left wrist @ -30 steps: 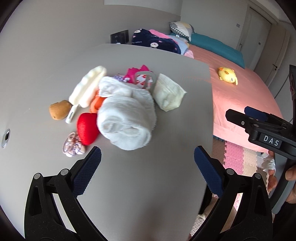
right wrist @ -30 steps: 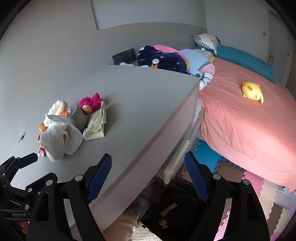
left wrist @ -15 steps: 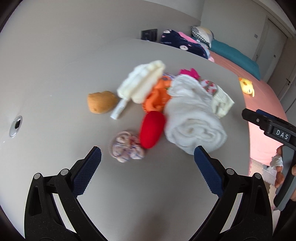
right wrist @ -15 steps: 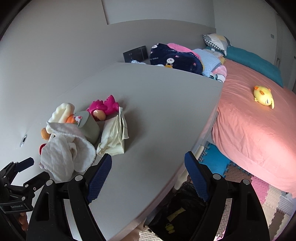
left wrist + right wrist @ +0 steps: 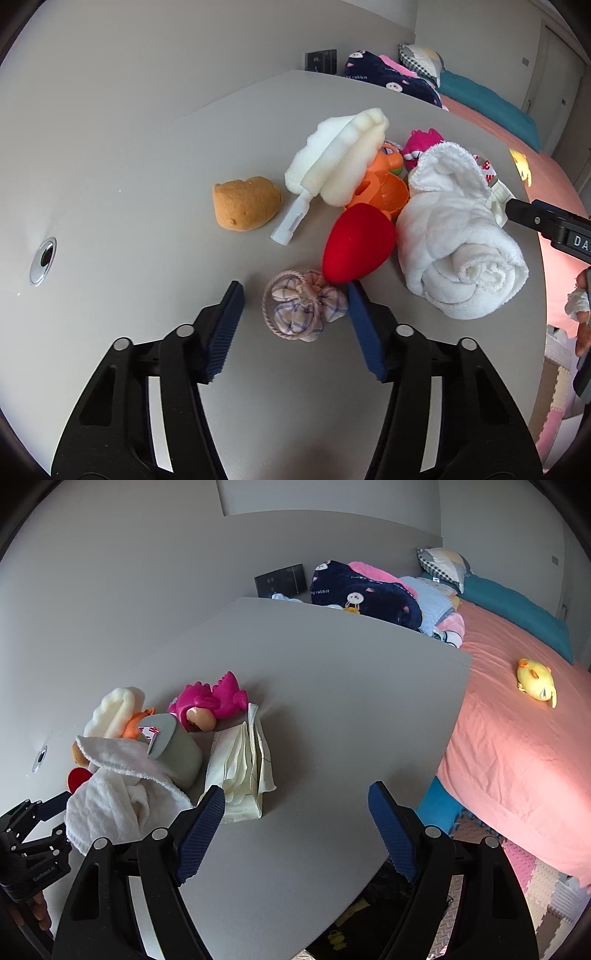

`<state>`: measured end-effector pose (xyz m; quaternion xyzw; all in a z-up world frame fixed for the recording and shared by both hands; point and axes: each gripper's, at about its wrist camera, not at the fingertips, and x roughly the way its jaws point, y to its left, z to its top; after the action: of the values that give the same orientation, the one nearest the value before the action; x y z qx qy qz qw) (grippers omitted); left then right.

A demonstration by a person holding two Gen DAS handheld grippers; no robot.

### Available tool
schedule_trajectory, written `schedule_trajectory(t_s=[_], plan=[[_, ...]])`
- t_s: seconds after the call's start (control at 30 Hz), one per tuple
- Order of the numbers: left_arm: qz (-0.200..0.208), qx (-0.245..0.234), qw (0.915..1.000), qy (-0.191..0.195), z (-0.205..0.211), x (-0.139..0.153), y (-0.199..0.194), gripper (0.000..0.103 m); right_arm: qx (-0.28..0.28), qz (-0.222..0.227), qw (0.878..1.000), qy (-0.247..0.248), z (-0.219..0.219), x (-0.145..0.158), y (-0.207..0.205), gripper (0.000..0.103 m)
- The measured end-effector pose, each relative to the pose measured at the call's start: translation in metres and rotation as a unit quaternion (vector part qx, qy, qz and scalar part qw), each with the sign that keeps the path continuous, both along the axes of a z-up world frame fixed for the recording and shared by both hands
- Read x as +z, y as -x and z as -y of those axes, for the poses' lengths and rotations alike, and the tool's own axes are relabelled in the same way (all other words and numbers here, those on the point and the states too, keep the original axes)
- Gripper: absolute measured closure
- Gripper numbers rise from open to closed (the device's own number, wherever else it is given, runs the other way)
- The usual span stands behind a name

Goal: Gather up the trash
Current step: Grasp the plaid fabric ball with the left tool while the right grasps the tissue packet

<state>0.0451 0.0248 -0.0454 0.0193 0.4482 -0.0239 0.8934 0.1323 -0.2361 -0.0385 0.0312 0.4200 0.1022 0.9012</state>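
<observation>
A small checked cloth bundle with a cord loop [image 5: 303,312] lies on the grey table [image 5: 129,184]. My left gripper [image 5: 295,291] straddles it and its jaws are closing; the right pad is at the bundle's edge and the left pad is still clear of it. Just behind it lie a red egg-shaped sponge [image 5: 356,243], a rolled white towel [image 5: 458,251], a white foam brush [image 5: 340,162] and a brown sponge [image 5: 245,203]. My right gripper [image 5: 297,792] hangs open over bare table beside a cream paper packet [image 5: 242,771], holding nothing.
An orange toy [image 5: 384,184], a pink toy [image 5: 210,701] and a grey cup [image 5: 173,749] sit in the same pile. A metal grommet [image 5: 42,260] is set in the table at left. Right of the table edge stands a pink-covered bed [image 5: 517,738] with a yellow plush [image 5: 535,677].
The left gripper came in closer to the pile and its jaws narrowed from wide apart to either side of the checked bundle. The right gripper drifted in over the table, still wide.
</observation>
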Motion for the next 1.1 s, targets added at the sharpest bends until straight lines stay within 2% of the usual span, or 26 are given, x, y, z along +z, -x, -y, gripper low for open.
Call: schedule_trajectory(t_s=[0.03,0.13,0.23,0.4,0.43,0.53,0.63,0.7,0.8,0.83,0.87,1.1], plan=[[0.003,-0.004,1.0,-0.001,-0.001,0.0,0.001,0.056,0.001,0.0,1.0,0.002,-0.001,0.0,-0.002,0.022],[0.006,-0.008,1.0,-0.002,-0.002,0.001,-0.001,0.062,0.004,0.002,1.0,0.004,-0.006,0.0,-0.009,0.022],[0.009,-0.013,0.9999,-0.002,-0.001,0.0,-0.002,0.063,0.01,0.002,1.0,0.006,-0.012,-0.002,-0.015,0.024],[0.012,-0.011,0.9975,0.069,-0.018,0.002,0.0,0.065,0.028,-0.003,1.0,0.01,-0.026,-0.007,-0.022,0.037],[0.012,-0.008,0.9978,0.065,-0.018,0.002,0.001,0.066,0.03,-0.003,0.999,0.012,-0.028,-0.009,-0.022,0.039],[0.01,0.003,0.9997,0.02,-0.011,0.001,0.001,0.066,0.042,-0.003,0.999,0.013,-0.035,-0.009,-0.023,0.047],[0.008,0.002,1.0,-0.003,-0.005,0.001,0.0,0.066,0.053,-0.01,0.999,0.001,-0.037,-0.009,-0.022,0.061],[0.008,0.003,1.0,0.0,-0.006,0.002,-0.001,0.068,0.06,-0.016,0.998,-0.01,-0.038,-0.009,-0.021,0.076],[0.006,0.008,0.9999,0.0,-0.008,0.002,-0.002,0.074,0.061,-0.011,0.998,0.002,-0.042,-0.007,-0.018,0.081],[0.007,0.012,0.9999,0.001,-0.009,0.002,-0.002,0.077,0.059,-0.011,0.998,0.008,-0.042,-0.007,-0.017,0.087],[0.007,0.016,0.9999,0.0,-0.009,0.002,-0.004,0.079,0.06,-0.013,0.998,0.003,-0.041,-0.007,-0.016,0.096],[0.007,0.023,0.9996,0.013,-0.012,0.003,-0.005,0.084,0.055,-0.012,0.998,-0.011,-0.031,-0.002,-0.002,0.096]])
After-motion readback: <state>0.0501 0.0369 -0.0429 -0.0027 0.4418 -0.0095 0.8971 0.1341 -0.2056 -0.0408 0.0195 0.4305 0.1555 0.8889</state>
